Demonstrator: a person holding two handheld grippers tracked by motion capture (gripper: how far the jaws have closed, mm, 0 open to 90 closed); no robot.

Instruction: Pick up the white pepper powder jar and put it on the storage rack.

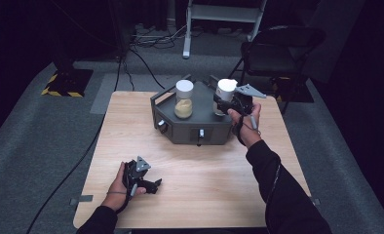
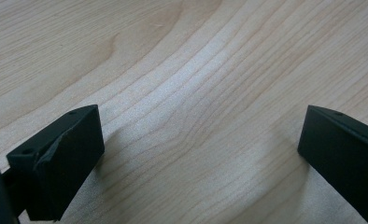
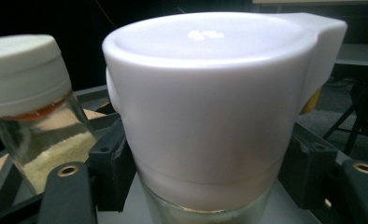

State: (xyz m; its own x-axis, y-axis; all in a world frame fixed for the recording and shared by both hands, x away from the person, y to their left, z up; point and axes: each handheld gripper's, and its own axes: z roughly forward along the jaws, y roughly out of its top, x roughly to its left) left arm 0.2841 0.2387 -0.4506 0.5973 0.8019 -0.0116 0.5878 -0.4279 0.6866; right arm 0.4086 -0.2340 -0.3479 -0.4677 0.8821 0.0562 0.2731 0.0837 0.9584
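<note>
Two glass jars stand on a dark grey fixture point(image 1: 180, 127) at the back of the wooden table point(image 1: 209, 195). The left jar point(image 1: 183, 100) has a white lid and pale grains inside; in the right gripper view this left jar point(image 3: 32, 116) stands at the left. The right jar point(image 1: 225, 91) has a broad white lid point(image 3: 210, 93). My right gripper point(image 1: 225, 105) is shut on the right jar just under that lid, one jaw on each side point(image 3: 208, 172). My left gripper point(image 1: 153, 184) rests low over bare wood near the front, open with nothing between its jaws point(image 2: 201, 140).
The fixture has handles on its sides and small knobs point(image 1: 200, 135) on its front face. A black folding chair point(image 1: 278, 53) stands behind the table's right corner. Cables point(image 1: 151, 41) lie on the floor beyond. Bare wood lies between the fixture and the left gripper.
</note>
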